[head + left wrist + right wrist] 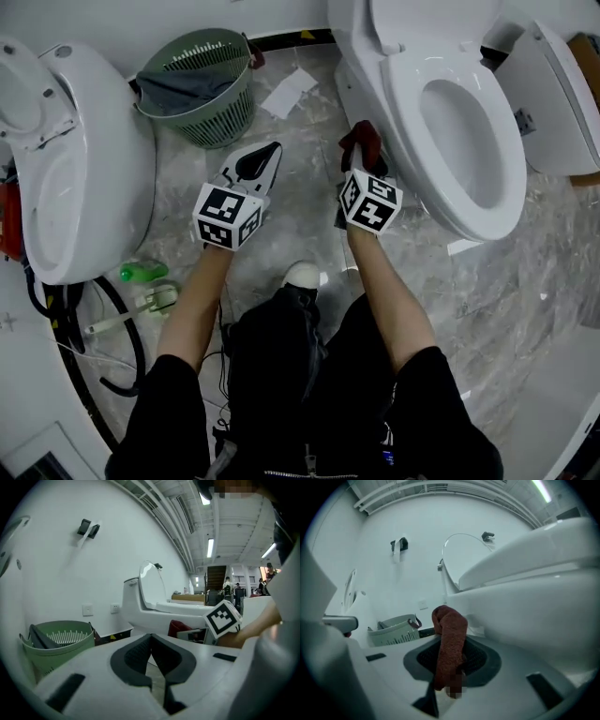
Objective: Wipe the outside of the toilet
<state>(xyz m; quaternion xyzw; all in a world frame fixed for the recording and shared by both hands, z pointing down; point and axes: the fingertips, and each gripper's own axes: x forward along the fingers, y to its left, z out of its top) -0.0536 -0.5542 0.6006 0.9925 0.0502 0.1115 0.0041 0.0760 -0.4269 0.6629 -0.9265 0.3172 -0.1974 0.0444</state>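
Note:
A white toilet [469,122] with its seat down stands at the upper right; its bowl side fills the right of the right gripper view [534,606]. My right gripper [361,155] is shut on a dark red cloth [360,142], held close against the toilet's left outer wall. The cloth [450,644] hangs bunched between the jaws. My left gripper [258,169] hovers over the floor left of the toilet, jaws shut with nothing between them [151,656]. The left gripper view also catches the toilet [154,606] and the red cloth [180,627].
A green plastic basket [202,84] holding a grey bag stands on the marble floor at upper left. Another white toilet [75,159] lies at the far left, with a green bottle [142,273] and black hoses [112,337] beside it. A paper scrap [289,92] lies near the wall.

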